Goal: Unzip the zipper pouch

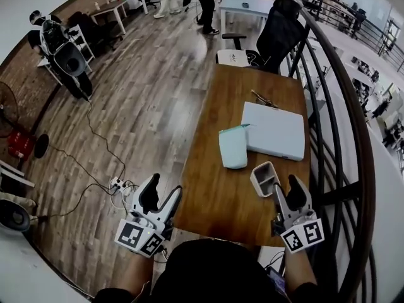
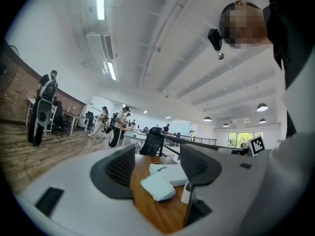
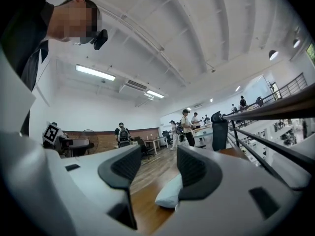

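Nearest the person, the left gripper [image 1: 161, 197] is held level with its dark ribbed fingers [image 2: 118, 168] well apart and nothing between them. It hangs beside the near left corner of the brown wooden surface [image 1: 208, 213], not over it. The right gripper [image 1: 287, 194] is also level, with its fingers [image 3: 194, 168] spread wide and empty, over the near right corner.

A small white open-topped container [image 1: 264, 178] stands just ahead of the right fingers, slightly to their left.

The pale mint soft fabric zipper pouch [image 1: 233, 146] lies flat near mid-surface, ahead of both pairs of fingers and between their lines of aim. Neither gripper touches it. This open, level stance suits a two-sided approach: probably one gripper steadies the pouch body while the other takes the pull. The pull itself can't be made out.

Beyond the pouch and touching its far end lies a flat white rectangular case [image 1: 274, 130].
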### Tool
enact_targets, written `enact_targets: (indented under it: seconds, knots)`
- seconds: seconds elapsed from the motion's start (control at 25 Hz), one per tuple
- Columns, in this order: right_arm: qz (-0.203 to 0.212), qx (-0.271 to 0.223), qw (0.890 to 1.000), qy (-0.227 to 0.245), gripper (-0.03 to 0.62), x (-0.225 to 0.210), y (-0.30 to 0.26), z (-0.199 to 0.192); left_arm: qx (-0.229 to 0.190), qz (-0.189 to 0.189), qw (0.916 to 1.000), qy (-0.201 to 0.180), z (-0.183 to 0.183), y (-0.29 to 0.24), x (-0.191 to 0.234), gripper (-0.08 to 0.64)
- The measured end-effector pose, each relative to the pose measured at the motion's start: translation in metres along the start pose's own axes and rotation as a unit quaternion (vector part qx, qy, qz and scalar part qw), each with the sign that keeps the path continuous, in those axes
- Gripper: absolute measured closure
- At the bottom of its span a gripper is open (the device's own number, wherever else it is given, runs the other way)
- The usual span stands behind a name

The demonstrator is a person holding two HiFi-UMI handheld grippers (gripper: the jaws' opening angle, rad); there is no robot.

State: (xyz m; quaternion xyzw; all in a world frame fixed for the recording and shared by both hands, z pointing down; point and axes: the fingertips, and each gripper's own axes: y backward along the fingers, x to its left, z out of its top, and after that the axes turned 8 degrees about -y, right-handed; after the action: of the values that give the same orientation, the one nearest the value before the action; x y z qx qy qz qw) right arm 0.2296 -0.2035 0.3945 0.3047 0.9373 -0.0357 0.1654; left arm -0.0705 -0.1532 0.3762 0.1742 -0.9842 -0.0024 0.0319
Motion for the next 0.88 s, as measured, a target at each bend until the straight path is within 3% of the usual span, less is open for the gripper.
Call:
enact_targets:
  seconds: [0.24,0.48,0.64,0.88]
  knots:
    - [0.026,0.049,0.998,0.011,0.390,-0.016,-0.036,-0.007,0.018,0.016,0.9997,-0.002,-0.004,-0.013,-0.004,0.276]
    - [0.009,0.104,0.995,0.002,0.387,-0.033,-0.077,-0.038,0.037,0.012,0.9992,-0.012,-0.016,-0.022,0.013,0.276]
    - [0.000,0.135,0.991,0.019,0.380,-0.030,-0.109,-0.056,0.041,-0.010,0.9991,-0.008,-0.021,-0.031,0.023,0.276]
    - [-0.035,0.211,0.975,0.056,0.377,-0.036,-0.163,-0.083,0.042,-0.034,0.9985,0.000,-0.020,-0.039,0.035,0.276]
